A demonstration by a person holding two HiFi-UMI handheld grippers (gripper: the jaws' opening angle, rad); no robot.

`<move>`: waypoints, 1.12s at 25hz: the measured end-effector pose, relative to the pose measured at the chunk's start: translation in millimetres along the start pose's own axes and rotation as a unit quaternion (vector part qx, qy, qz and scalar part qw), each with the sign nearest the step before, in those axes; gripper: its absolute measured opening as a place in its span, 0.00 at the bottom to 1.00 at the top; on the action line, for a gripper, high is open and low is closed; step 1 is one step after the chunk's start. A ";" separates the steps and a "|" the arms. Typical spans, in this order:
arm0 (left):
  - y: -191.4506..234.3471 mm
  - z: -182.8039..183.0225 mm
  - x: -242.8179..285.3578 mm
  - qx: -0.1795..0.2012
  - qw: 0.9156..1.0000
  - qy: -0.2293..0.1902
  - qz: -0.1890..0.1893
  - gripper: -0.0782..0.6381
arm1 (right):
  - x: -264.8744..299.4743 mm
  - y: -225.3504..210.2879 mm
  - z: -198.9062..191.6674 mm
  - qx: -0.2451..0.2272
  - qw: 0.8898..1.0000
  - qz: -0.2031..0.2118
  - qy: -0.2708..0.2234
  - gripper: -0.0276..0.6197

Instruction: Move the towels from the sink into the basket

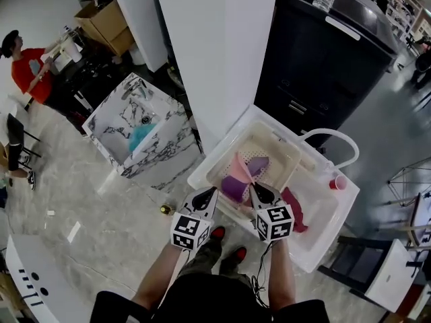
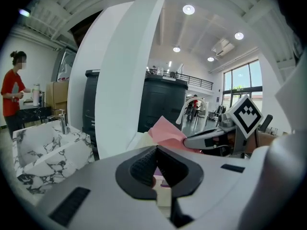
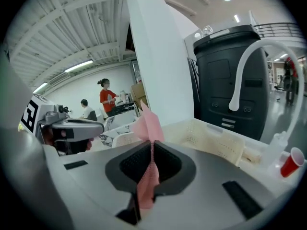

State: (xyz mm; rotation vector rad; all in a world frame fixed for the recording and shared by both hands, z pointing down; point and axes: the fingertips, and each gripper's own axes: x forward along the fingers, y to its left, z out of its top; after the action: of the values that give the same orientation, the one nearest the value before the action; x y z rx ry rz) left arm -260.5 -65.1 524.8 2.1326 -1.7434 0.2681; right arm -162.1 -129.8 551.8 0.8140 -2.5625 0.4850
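A cream perforated basket stands inside the white sink tub. My right gripper is at the basket's near rim, shut on a pink towel. In the right gripper view the pink towel is pinched between the pads, one corner sticking up. A purple towel lies in the basket just beyond my left gripper. In the left gripper view the pads meet and only a scrap of purple shows below them. A dark red towel lies in the tub, right of the basket.
A white faucet arches over the tub's far side, with a red cup by it. Behind stand a black cabinet and a white pillar. At left is a marble sink holding a teal cloth; a person stands far left.
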 end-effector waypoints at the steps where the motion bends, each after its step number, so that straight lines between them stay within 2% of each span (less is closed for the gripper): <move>1: 2.2 -1.1 2.6 0.000 1.000 0.002 -0.001 0.12 | 3.9 -0.9 -2.9 0.002 1.000 0.000 0.007 0.11; 6: 12.0 -5.4 12.5 -0.004 1.000 0.007 -0.003 0.12 | 17.7 -4.8 -13.6 0.009 1.000 -0.001 0.026 0.11; 13: 14.8 -11.3 14.4 -0.009 1.000 0.015 -0.003 0.12 | 22.8 -0.3 -15.7 0.008 0.999 0.010 0.030 0.11; 14: 14.9 -11.5 13.9 -0.008 1.000 0.015 -0.003 0.12 | 22.6 1.1 -15.1 0.008 0.999 0.014 0.028 0.14; 15: 15.1 -11.8 13.5 -0.008 1.000 0.015 -0.003 0.12 | 22.5 2.6 -14.8 0.009 0.999 0.020 0.027 0.23; 16: 15.2 -12.1 13.1 -0.008 1.000 0.015 -0.002 0.12 | 22.3 3.9 -14.5 0.010 0.999 0.025 0.025 0.27; 23: 11.4 -7.1 5.9 -0.005 1.000 0.010 -0.001 0.12 | 13.9 9.6 -8.5 0.007 1.000 0.027 0.012 0.30; 28: 2.2 0.4 3.1 0.002 1.000 0.000 -0.007 0.12 | 0.1 9.7 0.1 -0.003 1.000 0.012 -0.014 0.30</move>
State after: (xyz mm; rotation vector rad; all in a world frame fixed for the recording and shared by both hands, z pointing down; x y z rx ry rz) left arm -262.1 -68.4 525.9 2.1462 -1.7289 0.2679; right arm -168.1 -122.5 549.8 0.7943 -2.6017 0.4768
